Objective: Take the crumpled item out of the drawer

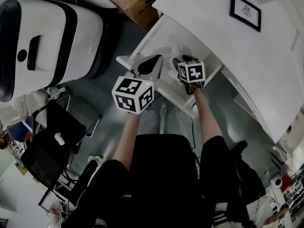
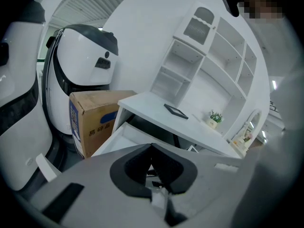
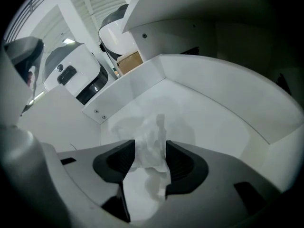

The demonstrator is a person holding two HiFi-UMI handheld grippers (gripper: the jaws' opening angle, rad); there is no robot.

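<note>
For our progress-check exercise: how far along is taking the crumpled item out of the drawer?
Done: the drawer stands open and the right gripper is inside it. In hand: the crumpled white paper sits between its fingers, which stand wide, with no firm squeeze apparent. Left: close on the paper and lift it out; it lies on the drawer floor. The left gripper is shut and empty.

White crumpled item (image 3: 148, 144), white drawer (image 3: 213, 118), brown cardboard box (image 2: 92, 118), black picture frame (image 1: 245, 12), white desk (image 1: 266, 65)
</note>
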